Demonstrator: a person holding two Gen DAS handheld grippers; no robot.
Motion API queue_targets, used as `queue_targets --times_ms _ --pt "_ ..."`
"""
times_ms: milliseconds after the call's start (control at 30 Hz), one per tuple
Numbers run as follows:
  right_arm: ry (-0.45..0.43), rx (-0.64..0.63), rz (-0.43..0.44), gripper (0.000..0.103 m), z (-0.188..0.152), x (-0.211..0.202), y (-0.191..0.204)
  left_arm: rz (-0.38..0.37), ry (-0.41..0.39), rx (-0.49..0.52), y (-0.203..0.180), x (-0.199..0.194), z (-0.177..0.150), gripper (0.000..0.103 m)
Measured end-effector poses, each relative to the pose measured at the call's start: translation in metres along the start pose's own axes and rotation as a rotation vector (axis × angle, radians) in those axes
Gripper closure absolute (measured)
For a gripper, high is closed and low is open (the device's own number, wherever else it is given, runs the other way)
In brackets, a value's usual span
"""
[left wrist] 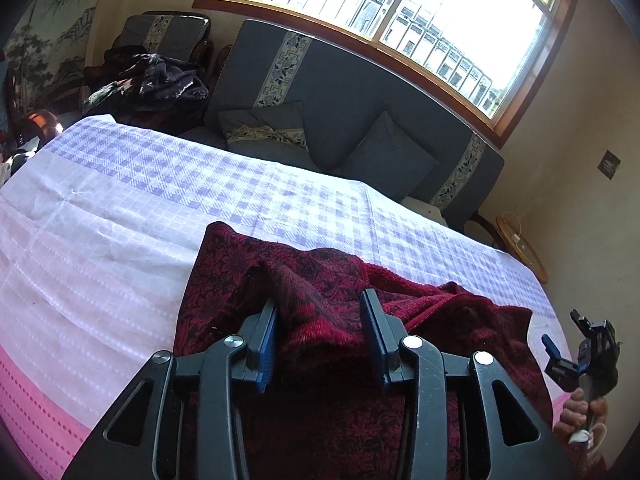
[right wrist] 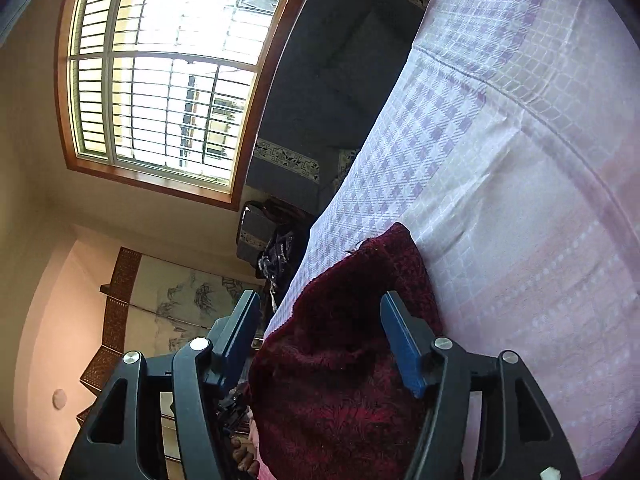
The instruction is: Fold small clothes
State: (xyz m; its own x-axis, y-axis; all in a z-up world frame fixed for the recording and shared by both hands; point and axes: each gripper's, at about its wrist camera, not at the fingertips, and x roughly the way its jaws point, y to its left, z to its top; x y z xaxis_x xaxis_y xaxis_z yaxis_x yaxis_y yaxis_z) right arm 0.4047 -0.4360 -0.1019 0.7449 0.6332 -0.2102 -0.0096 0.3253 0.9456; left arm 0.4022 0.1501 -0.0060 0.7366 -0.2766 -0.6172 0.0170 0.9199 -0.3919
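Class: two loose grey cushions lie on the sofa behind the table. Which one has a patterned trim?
The left cushion; a pale floral band runs across it. The right cushion is plain grey.

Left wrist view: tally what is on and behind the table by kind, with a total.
Dark red garment: 1
Checked tablecloth: 1
Grey loose cushions on the sofa: 2
Grippers, the left and the right: 2
Windows: 1
Total: 7
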Motion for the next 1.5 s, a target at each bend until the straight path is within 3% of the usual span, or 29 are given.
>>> queue_targets --times_ms 33,133,200,367,467,633,700,767,833,1033,1067,1100,1167,1267,1400,1467,1500 --pt "-0.011 0.002 0.019 0.039 0.001 -0.006 0.001 0.022 -0.034 0.001 -0.001 -0.007 0.002 0.026" --pt "0.006 0.001 0.070 0.039 -0.007 -0.019 0.005 -0.019 -0.164 0.007 0.001 -0.036 0.008 0.017" --pt "0.044 -0.030 0.068 0.039 -0.019 -0.023 0.009 0.006 -0.181 0.022 0.002 -0.046 0.013 0.012" --pt "0.159 -0.145 0.008 0.038 -0.075 -0.043 0.014 0.036 -0.074 0.115 0.025 -0.063 0.005 0.012" --pt "0.178 -0.265 -0.110 0.039 -0.106 -0.064 0.011 0.028 0.003 0.129 0.051 -0.073 -0.020 0.012" --pt "0.187 -0.325 -0.215 0.038 -0.123 -0.078 -0.003 -0.033 0.137 0.058 0.087 -0.066 -0.060 0.021" --pt "0.189 -0.324 -0.218 0.038 -0.123 -0.076 -0.007 -0.053 0.171 0.044 0.088 -0.058 -0.068 0.024" --pt "0.187 -0.325 -0.227 0.039 -0.124 -0.071 -0.006 -0.075 0.216 0.034 0.085 -0.048 -0.074 0.041" --pt "0.194 -0.330 -0.218 0.039 -0.127 -0.067 -0.003 -0.091 0.269 0.021 0.082 -0.039 -0.078 0.093" --pt "0.215 -0.369 -0.232 0.044 -0.135 -0.056 0.003 -0.087 0.235 -0.003 0.076 -0.059 -0.084 0.095" --pt "0.220 -0.372 -0.235 0.055 -0.135 -0.056 0.003 -0.086 0.223 -0.010 0.076 -0.067 -0.086 0.095" --pt "0.222 -0.377 -0.244 0.074 -0.135 -0.058 0.002 -0.082 0.214 -0.014 0.077 -0.074 -0.088 0.095" --pt "0.234 -0.372 -0.265 0.086 -0.134 -0.060 -0.001 -0.064 0.212 -0.034 0.083 -0.084 -0.098 0.095" --pt "0.242 -0.362 -0.250 0.088 -0.134 -0.066 -0.006 -0.099 0.224 -0.076 0.095 -0.089 -0.118 0.095" --pt "0.253 -0.361 -0.270 0.088 -0.134 -0.064 -0.008 -0.089 0.092 0.027 0.091 -0.094 -0.112 0.091" --pt "0.261 -0.355 -0.286 0.088 -0.134 -0.062 -0.009 -0.043 0.102 0.019 0.093 -0.087 -0.108 0.083" --pt "0.262 -0.348 -0.283 0.088 -0.133 -0.061 -0.008 -0.018 0.118 -0.006 0.096 -0.085 -0.107 0.073"
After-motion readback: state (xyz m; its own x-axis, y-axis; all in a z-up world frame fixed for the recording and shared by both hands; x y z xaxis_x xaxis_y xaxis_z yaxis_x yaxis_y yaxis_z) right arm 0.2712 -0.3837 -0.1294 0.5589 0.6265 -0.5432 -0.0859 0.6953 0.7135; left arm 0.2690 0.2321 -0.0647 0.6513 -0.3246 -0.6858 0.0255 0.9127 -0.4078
